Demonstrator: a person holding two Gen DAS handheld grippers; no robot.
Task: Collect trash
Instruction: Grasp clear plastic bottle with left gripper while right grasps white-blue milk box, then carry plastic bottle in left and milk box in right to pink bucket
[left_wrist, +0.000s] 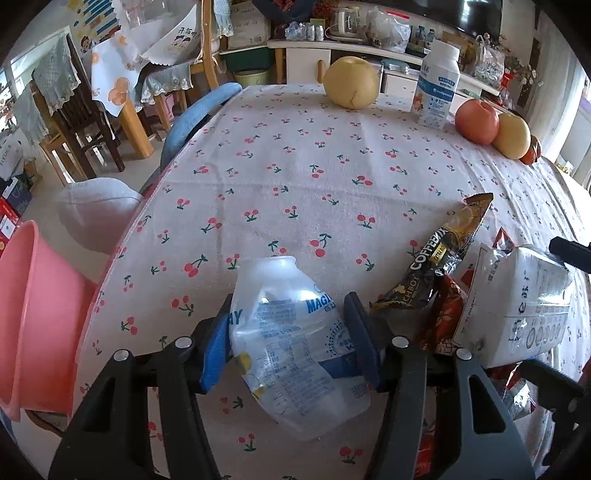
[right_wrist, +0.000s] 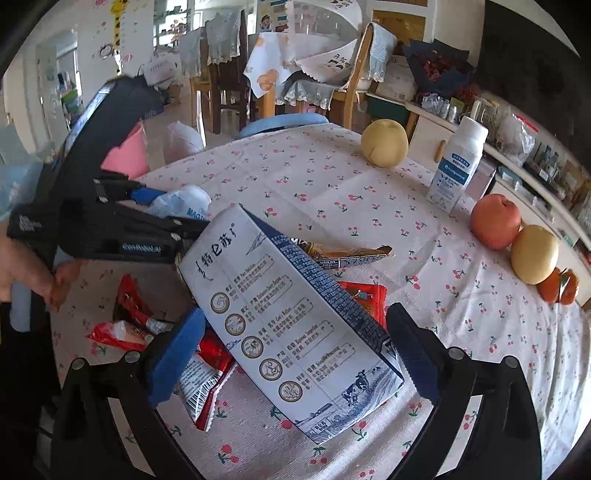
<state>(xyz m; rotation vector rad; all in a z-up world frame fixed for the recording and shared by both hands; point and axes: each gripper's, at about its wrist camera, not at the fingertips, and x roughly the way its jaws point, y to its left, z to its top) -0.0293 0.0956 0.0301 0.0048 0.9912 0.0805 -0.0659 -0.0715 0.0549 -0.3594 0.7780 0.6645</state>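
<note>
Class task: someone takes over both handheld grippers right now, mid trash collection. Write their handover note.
Left gripper: pads against the crumpled clear plastic bottle, bottle still lying on the table.
Right gripper: open, straddling the milk carton, not gripping.
Still on the cloth: coffee sachet, red wrappers.
Pink bin sits off the table's left edge.
Done: nothing visibly binned.
Left: lift bottle, grip carton, drop both in the bin, then the wrappers. Fruit and the upright white bottle look like non-trash.
</note>
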